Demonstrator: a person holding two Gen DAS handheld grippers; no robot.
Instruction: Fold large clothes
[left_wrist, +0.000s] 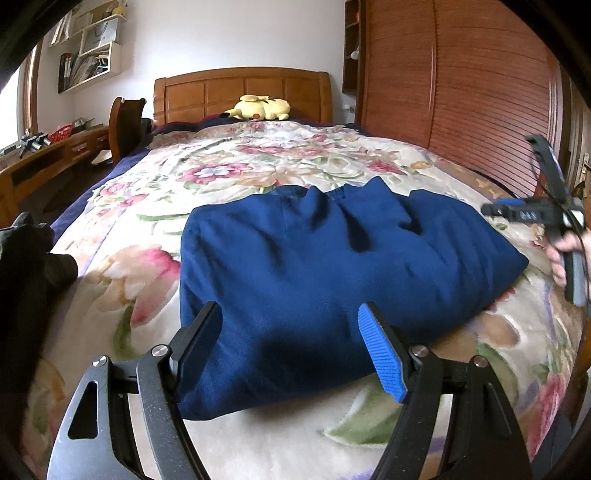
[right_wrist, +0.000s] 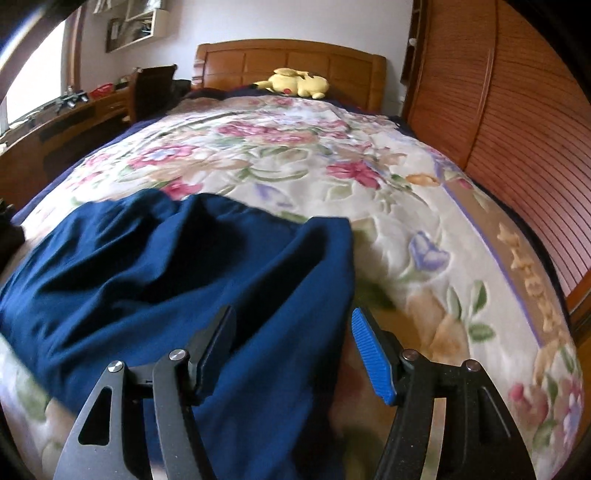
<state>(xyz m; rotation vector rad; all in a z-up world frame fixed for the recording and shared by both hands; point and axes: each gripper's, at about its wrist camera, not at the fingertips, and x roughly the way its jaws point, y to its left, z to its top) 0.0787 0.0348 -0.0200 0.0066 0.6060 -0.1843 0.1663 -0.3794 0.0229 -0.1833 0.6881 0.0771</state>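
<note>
A: Navy garment (left_wrist: 332, 266), where?

B: Lying folded into a thick, rumpled block on the floral blanket (left_wrist: 258, 162) of the bed, near the foot end. Soft creases across the top; near edge rounded, right corner pointing toward the wardrobe (left_wrist: 461, 92).

A: Left claw (left_wrist: 291, 332)?

B: Spread wide, hovering at the near edge of the fold. Blue ribbed pad (left_wrist: 380, 350) facing inward; cloth seen between the two fingers, neither pad pressing on it.

A: Right claw (right_wrist: 295, 339)?

B: Also spread. From its own camera, poised at the garment's (right_wrist: 166, 277) right edge, navy cloth under the dark finger, blanket (right_wrist: 332, 147) under the blue-padded one. Nothing pinched. From the left camera, seen blurred at the far right, above the bed's edge, gripped by a hand (left_wrist: 559, 254), with a cable trailing.

A: Any writing to read?

B: White marks on the side of the right tool's body, too blurred to make out. Ornamental gold figures along the blanket's brown border (right_wrist: 532, 273), not legible as words. Spines on the wall shelf (left_wrist: 88, 55) too small to read.

A: Rest of the room?

B: Yellow plush toy (left_wrist: 258, 108) against the wooden headboard (left_wrist: 243, 88). Tabletop (left_wrist: 55, 158) along the left wall with a chair (left_wrist: 125, 125) beside it. Dark cloth (left_wrist: 29, 266) at the bed's left edge.
</note>
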